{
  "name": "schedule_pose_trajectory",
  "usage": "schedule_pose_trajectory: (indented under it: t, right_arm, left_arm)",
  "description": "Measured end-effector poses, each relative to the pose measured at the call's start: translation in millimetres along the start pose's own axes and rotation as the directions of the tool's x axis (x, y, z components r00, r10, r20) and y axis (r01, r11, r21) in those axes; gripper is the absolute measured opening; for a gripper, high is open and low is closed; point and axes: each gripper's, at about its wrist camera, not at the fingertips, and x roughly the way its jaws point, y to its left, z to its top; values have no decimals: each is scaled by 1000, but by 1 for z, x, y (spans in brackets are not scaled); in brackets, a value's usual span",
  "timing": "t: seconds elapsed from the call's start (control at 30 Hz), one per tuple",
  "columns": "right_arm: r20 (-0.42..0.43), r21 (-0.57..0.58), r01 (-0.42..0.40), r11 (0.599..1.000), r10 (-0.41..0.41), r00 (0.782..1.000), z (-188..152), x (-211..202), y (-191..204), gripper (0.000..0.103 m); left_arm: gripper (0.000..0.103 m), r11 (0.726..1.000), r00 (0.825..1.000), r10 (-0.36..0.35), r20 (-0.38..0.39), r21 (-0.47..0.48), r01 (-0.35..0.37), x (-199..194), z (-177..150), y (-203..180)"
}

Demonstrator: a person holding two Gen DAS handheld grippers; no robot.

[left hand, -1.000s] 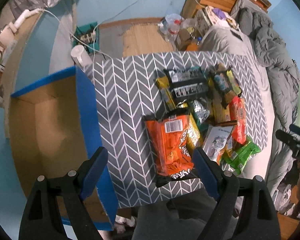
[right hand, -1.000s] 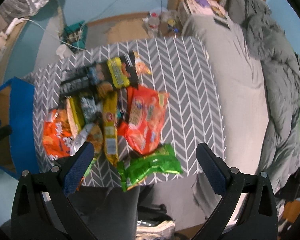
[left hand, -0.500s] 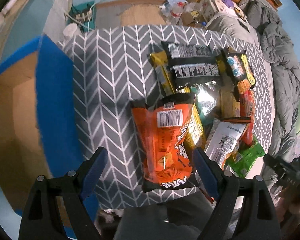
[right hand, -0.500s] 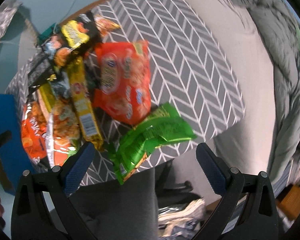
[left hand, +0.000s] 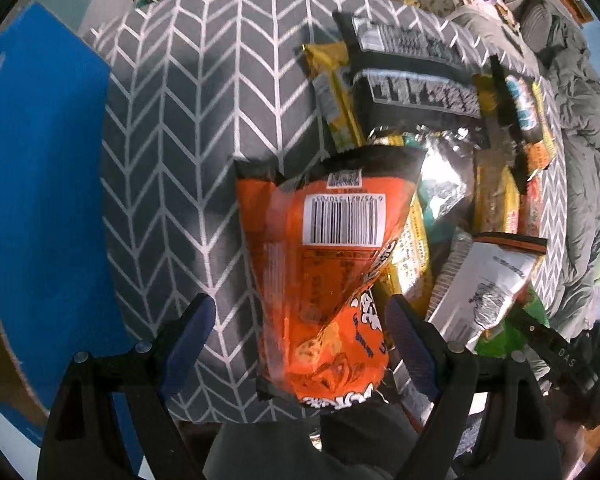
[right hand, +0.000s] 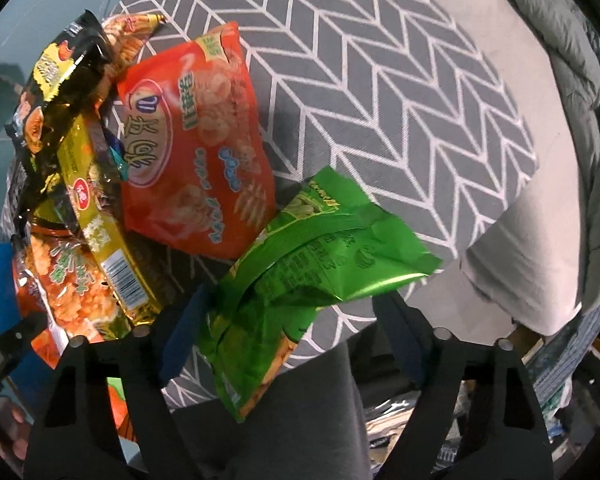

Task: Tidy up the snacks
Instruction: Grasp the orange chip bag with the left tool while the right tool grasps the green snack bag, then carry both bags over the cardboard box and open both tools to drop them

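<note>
A heap of snack packs lies on a grey herringbone cloth (left hand: 172, 128). My left gripper (left hand: 298, 320) is open and points down over an orange chip bag (left hand: 324, 264), which lies between its fingers; neither pad visibly presses on it. My right gripper (right hand: 290, 320) straddles a green snack bag (right hand: 312, 264) at the cloth's near edge. Its jaws are closing; the left pad is at the bag's edge, the right pad still apart. A red cracker bag (right hand: 196, 152) and a long yellow pack (right hand: 100, 220) lie just beyond the green bag.
A blue cardboard box (left hand: 40, 200) stands open to the left of the cloth. Black packs (left hand: 416, 76) and a silver pack (left hand: 488, 284) crowd the heap's right side. A grey bed (right hand: 540, 240) lies on the right. A person's grey trouser leg (right hand: 320, 420) is below the grippers.
Both grippers have sunk toward the cloth, so the orange and green bags look larger. The right gripper has rolled, and its fingers have narrowed around the green bag.
</note>
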Motion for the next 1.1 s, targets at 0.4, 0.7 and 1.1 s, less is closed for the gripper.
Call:
schedule_pose_trajectory:
  t: [0.4, 0.7, 1.1]
  right_arm:
    - [35, -22, 10, 1000, -9, 999, 5, 35, 22, 64]
    - [87, -150, 33, 988, -20, 996, 9, 24, 32, 48]
    - [145, -309, 55, 950, -10, 989, 14, -16, 41, 39]
  left_arm:
    - [85, 1000, 999, 25, -49, -9, -25, 37, 19, 5]
    - [55, 999, 1000, -5, -16, 39, 5, 44, 29, 23]
    - [47, 997, 999, 7, 48, 81, -11, 3, 12, 35]
